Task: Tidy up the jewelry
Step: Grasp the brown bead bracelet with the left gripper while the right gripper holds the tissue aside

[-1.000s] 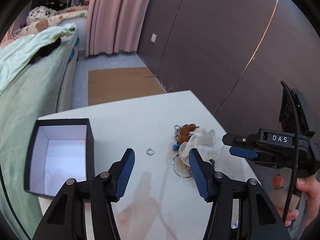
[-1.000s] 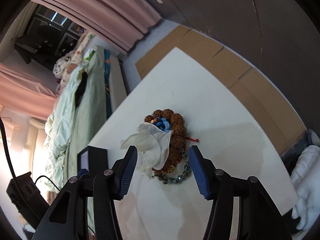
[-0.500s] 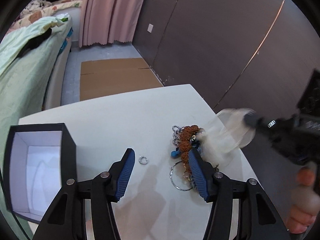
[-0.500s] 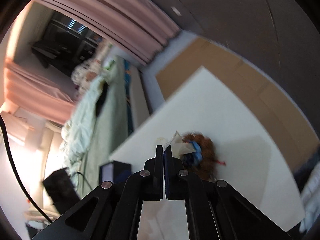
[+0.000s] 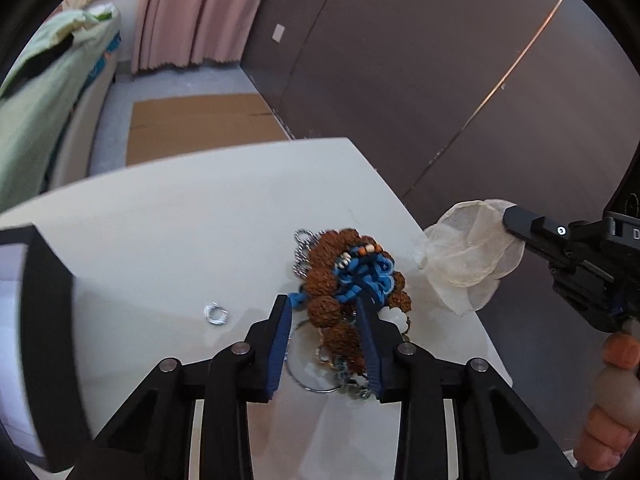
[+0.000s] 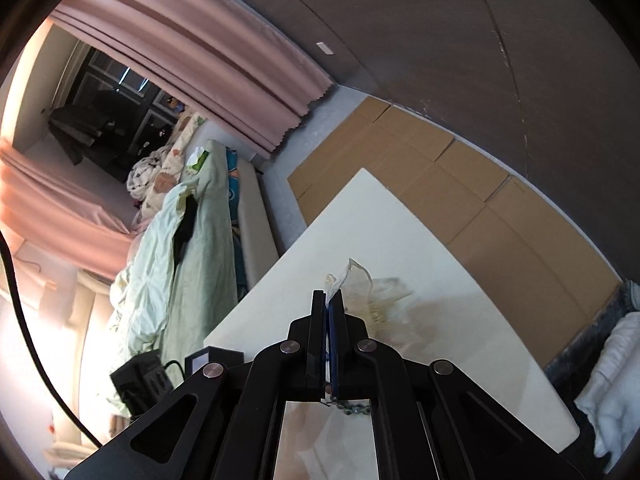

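A pile of jewelry [image 5: 332, 280] lies near the white table's [image 5: 180, 220] right edge: a bracelet of large brown beads, a blue knotted cord, silver chains and a thin hoop. My left gripper [image 5: 324, 312] is low over the pile. Its jaws are closing with a brown bead between them, and the pads stand apart from it. My right gripper [image 5: 516, 220] is shut on a translucent white pouch [image 5: 468, 256], held up off the table to the right of the pile. In the right wrist view the pouch [image 6: 372, 292] sticks out past that gripper's [image 6: 328, 300] closed tips.
A small silver ring [image 5: 216, 314] lies alone left of the pile. An open black box [image 5: 48, 320] with a white inside stands at the table's left. A bed with green bedding [image 6: 192, 240] is beyond; flat cardboard [image 5: 200, 124] lies on the floor. A hand [image 5: 612, 400] holds the right gripper.
The right gripper shut on the white pouch and lifted it off the pile to the right. The left gripper came down and forward over the pile, and its jaws narrowed.
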The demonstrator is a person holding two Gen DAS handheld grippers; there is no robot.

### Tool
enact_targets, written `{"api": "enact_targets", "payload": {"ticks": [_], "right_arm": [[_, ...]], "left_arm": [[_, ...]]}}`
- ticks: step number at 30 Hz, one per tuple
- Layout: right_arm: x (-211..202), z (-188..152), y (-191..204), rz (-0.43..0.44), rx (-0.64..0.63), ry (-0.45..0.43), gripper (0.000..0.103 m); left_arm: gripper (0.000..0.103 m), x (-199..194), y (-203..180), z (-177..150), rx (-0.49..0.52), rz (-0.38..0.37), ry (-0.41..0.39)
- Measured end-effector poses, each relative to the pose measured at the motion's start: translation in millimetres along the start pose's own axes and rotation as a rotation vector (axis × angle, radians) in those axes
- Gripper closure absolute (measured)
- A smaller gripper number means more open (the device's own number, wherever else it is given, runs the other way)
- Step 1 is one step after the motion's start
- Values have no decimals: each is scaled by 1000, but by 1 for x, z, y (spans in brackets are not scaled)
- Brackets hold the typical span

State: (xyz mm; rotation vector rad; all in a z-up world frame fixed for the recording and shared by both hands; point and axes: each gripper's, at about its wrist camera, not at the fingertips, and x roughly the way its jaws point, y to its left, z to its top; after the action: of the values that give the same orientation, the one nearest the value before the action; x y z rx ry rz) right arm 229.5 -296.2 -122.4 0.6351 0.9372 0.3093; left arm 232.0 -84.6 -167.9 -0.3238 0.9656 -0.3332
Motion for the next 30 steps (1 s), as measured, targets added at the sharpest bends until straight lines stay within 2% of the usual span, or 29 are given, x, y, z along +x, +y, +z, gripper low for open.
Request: {"api": "enact_targets", "payload": {"ticks": [4,5,8,9,20,30], "right_arm": [[-1,-1,-1,1,-1,4,100],[-2,-3,-1,2,-1,5,100],[-3,-5,-1,3,-2,10,100],[-4,-5,-1,3,-2,10,100],[-12,-7,-4,0,-8,-7,100],[-18,-18,8,33,-63,-6,100]], "left_arm": [[70,11,2,-2,-29,-27,32],[75,12,3,-3,-35,-42,37],[77,7,2,-2,-36,-30,17],[84,3,0,-2,-26,-22,4],[84,-51,-10,1,24,-31,-112],[84,-94,-11,-6,19,-26,-206]]}}
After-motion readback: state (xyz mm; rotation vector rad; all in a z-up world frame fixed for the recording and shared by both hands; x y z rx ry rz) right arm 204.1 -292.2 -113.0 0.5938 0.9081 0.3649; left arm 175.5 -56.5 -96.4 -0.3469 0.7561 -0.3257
